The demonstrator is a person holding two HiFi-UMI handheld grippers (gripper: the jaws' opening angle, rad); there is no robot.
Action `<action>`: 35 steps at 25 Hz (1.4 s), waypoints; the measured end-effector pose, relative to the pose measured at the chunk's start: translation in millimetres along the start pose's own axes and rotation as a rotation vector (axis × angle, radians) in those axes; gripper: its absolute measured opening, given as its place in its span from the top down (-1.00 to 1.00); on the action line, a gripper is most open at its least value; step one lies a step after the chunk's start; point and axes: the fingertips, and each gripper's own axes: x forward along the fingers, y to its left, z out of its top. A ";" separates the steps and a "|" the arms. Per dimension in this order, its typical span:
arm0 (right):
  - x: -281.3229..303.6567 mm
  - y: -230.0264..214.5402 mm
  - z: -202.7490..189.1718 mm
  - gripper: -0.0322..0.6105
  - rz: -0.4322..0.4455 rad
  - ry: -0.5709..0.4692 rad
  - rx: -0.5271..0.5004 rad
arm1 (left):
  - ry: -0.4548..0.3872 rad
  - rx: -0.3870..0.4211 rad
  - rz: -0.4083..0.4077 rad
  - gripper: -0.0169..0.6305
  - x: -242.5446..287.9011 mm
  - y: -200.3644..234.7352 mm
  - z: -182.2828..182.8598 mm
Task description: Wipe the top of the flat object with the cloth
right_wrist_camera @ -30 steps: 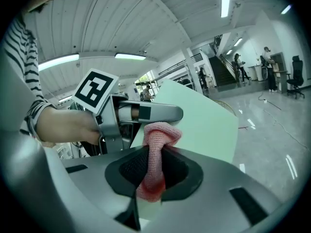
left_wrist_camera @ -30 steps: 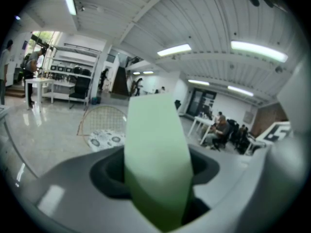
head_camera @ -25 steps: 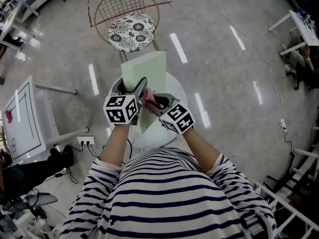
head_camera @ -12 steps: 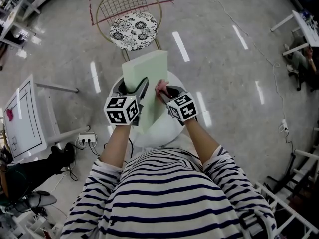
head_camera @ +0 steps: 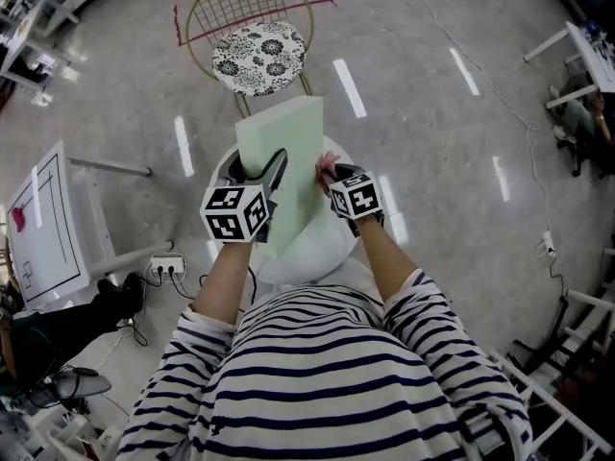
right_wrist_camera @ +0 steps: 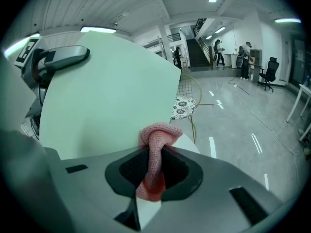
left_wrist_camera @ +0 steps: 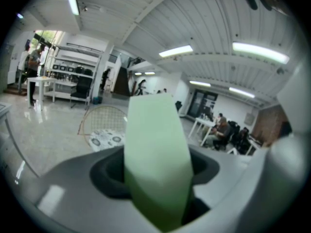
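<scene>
Flat object [head_camera: 290, 137] clamped by left hand-held gripper [left_wrist_camera: 158, 178], cloth [head_camera: 326, 167] by right hand-held gripper [right_wrist_camera: 153, 170], at its edge

Glossy grey polished floor [head_camera: 432, 152], gold wire chair with black-and-white floral cushion [head_camera: 256, 58], white side table [head_camera: 38, 227], white power strip [head_camera: 166, 271], white slatted ceiling [left_wrist_camera: 146, 18] with long strip lights [left_wrist_camera: 259, 52]

We see a pale green flat slab [head_camera: 288, 142], matt and smooth, with a foam-like look. Against the slab, the pink cloth [right_wrist_camera: 154, 152] shows a coarse, open-knit weave. Beneath the slab, the round white tabletop [head_camera: 327, 243] looks smooth and faintly shiny. Beyond the slab, a gold wire metal chair [head_camera: 245, 8] carries a patterned fabric cushion [head_camera: 255, 60]. The grey floor [head_camera: 432, 142] around the slab is polished and mirrors the ceiling lights.
</scene>
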 end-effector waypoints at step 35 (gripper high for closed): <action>-79.5 178.0 17.9 0.72 0.486 -0.148 -0.206 | -0.012 -0.019 0.040 0.05 -7.5 6.2 -2.7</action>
